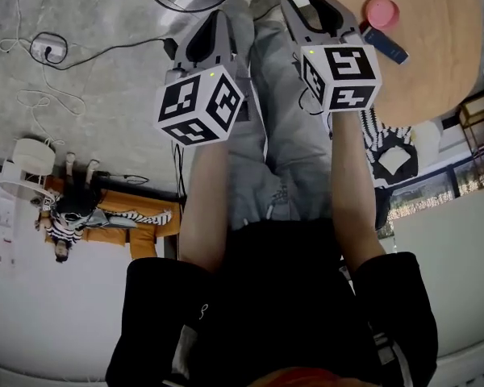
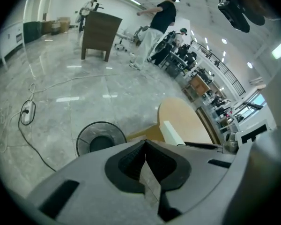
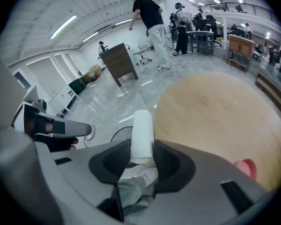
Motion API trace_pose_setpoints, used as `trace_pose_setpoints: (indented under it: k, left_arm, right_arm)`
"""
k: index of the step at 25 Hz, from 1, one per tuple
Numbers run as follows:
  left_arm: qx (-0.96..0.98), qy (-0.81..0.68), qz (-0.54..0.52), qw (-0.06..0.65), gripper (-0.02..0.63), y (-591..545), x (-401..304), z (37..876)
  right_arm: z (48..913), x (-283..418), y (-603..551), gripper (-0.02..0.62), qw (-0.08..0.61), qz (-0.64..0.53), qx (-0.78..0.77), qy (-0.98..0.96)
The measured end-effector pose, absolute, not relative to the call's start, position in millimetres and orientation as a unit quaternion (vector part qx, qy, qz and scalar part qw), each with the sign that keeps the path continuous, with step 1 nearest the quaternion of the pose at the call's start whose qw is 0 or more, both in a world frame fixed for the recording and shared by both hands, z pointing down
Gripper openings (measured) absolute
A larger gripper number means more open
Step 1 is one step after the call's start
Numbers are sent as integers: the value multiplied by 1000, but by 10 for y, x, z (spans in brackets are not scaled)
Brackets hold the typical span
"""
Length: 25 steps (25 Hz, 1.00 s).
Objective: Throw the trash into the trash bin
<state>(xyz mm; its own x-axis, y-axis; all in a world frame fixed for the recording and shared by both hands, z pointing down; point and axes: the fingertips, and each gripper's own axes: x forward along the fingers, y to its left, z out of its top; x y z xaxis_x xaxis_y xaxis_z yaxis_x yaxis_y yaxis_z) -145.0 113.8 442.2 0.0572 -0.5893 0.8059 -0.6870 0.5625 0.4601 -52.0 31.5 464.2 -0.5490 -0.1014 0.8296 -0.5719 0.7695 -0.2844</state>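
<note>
While the right gripper [image 3: 143, 145] is clamped on a white roll [image 3: 142, 125], its black pads press the roll's lower end from both sides; the smooth, matt cylinder stands up out of them, slightly tilted and blunt at the top, and looks like rolled paper; below the pads a slit shows crumpled grey cloth. The left gripper [image 2: 145, 143] has its jaws together, the ribbed black pads touching at the tips; a thin pale sliver shows lower in the slit, and whether that is paper or floor I cannot tell. Both grippers have smooth grey moulded shells around the dark pads; in the head view each carries a white cube with black square markers.

The trash bin [image 2: 86, 136] is round, of fine black wire mesh and open at the top; it stands on a glossy, grey-veined stone floor [image 2: 84, 90]. The roll is held in the air, not in the bin; it is near the bin and beside the edge of a round table [image 3: 215, 111] with a pale wood-grain top; a pink round thing [image 3: 246, 168] lies on that top. A thin dark cable with a socket strip [image 2: 27, 112] trails across the floor.

In the head view both bare forearms reach forward out of black sleeves, side by side over grey trousers; the left forearm [image 1: 203, 208] and the right forearm [image 1: 353, 184] run nearly parallel; the grippers point forward and steeply down, the right one nearer the table.
</note>
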Motion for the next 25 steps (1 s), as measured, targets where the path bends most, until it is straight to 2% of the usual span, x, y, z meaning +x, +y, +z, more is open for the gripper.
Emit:
trace_pose_setpoints:
  k: [9,22,25]
  left_arm:
    - [407,-721,13,560,8,1565,-1777,4582]
    - [314,-757,-38,571,9,2432,-1889,5269]
    - [302,-762,-41,571,9,2564,-1818,5330]
  right_arm:
    - [5331,-1159,997,149,474,291,83,-827]
    - [6628,-1220,1366,156,533,284,38,-796]
    - [6704,-1175,1443,163,537,270,29,-798]
